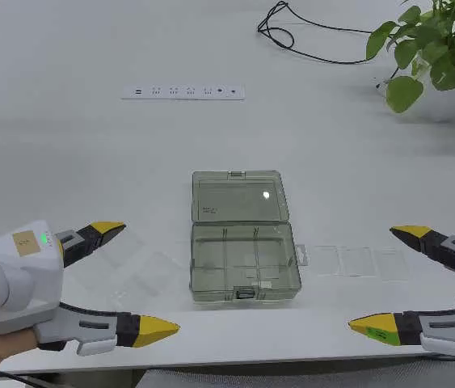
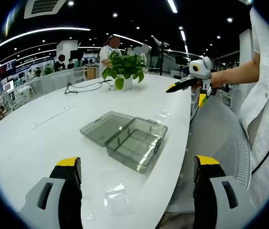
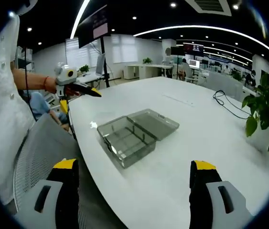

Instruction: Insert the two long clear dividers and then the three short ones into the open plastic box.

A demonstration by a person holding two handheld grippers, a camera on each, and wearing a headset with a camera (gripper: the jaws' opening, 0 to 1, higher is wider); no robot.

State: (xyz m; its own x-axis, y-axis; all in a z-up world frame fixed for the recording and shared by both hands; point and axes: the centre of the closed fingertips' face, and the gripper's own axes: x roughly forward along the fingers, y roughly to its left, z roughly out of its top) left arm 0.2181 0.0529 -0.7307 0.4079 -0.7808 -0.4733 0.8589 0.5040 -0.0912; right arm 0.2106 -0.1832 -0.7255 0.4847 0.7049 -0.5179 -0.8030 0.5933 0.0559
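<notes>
Box [image 1: 245, 260] between long dividers [image 1: 156, 272] left and short dividers [image 1: 358, 261] right

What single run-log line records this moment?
box open; long dividers left of box; short dividers right of box; left claw open, empty; right claw open, empty

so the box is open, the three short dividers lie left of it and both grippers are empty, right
No: the head view shows the three short dividers right of the box. The box is open, and the left gripper and right gripper are empty.
</notes>
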